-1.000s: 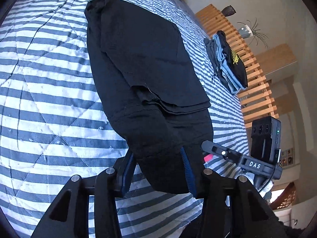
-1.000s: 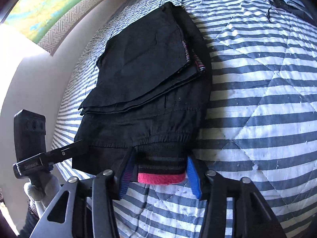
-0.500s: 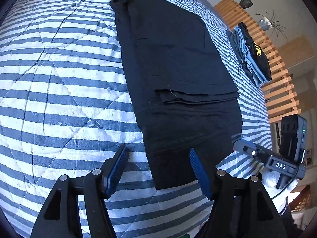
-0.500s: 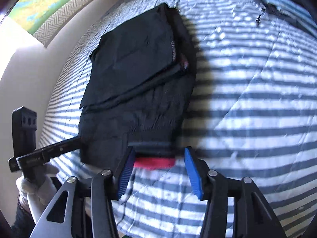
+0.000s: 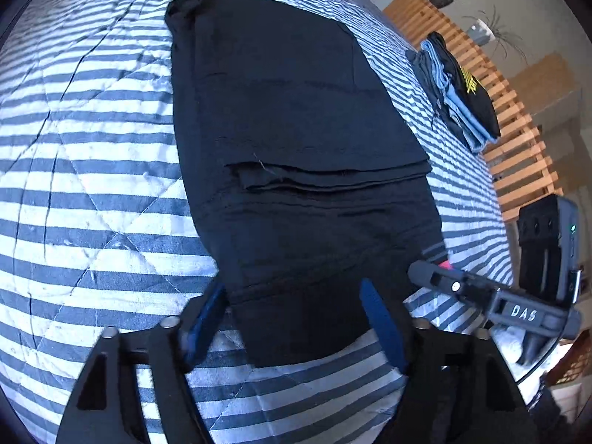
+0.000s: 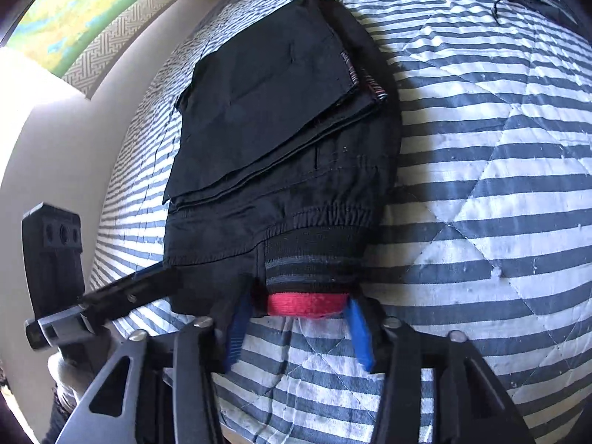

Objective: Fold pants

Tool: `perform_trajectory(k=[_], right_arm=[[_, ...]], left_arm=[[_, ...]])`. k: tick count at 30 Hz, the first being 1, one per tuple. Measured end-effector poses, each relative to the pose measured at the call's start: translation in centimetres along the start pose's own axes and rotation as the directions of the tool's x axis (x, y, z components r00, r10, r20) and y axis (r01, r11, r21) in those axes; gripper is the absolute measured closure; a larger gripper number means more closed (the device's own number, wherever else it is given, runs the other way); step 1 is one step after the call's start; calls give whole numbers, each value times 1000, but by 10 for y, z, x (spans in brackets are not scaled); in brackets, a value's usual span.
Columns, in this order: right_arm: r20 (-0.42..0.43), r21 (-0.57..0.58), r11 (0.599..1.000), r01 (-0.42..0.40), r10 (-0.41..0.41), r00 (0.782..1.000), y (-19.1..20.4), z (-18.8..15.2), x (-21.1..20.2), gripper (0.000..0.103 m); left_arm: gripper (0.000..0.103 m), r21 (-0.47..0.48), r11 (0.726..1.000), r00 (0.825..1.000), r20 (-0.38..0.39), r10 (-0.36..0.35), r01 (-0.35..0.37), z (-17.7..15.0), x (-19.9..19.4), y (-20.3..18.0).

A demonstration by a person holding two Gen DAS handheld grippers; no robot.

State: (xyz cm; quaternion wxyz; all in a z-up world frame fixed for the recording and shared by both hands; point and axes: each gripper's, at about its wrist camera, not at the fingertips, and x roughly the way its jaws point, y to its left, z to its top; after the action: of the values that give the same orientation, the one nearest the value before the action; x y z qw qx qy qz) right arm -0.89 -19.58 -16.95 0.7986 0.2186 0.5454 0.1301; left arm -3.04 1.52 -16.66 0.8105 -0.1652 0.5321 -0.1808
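The black pants (image 5: 296, 118) lie folded on the striped bed (image 5: 92, 170). Left gripper (image 5: 296, 318) — jaws just closing, apart astride the near edge; right gripper (image 6: 296, 327) — jaws just closing, flanking the red-edged waistband (image 6: 309, 303), grip uncertain.

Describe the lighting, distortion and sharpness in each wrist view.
Left wrist view: strong fisheye bulge, striped quilt sunlit and sharp, black pants too dark for fold detail. Right wrist view: same bulge, wall at left blown out by glare, pants' red waistband edge crisp.
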Motion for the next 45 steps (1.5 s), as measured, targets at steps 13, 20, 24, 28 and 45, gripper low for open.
perform_trajectory(k=[13,20,24,28,45], right_arm=[[110,31,981,-190,186,976,9,23,-44,78],[179,87,955,-282,264,948,15,72,-56,79],[208,101,949,-298,272,939,27,126,-51,81],[216,108,959,-262,234,948,41,203,-26,82],[141,-45,996,76,-69,988,15,252,3,67]], left_arm=[[55,-100,975,978,84,-189,197,18,-43,11],[55,-67,970,964,147,-224,235,70,-65,5],[55,-66,962,949,196,-249,266,120,-70,9],[55,-109,953,943,215,-254,282,199,-44,27],[37,-95,994,990,136,-41,55,218,-3,80]])
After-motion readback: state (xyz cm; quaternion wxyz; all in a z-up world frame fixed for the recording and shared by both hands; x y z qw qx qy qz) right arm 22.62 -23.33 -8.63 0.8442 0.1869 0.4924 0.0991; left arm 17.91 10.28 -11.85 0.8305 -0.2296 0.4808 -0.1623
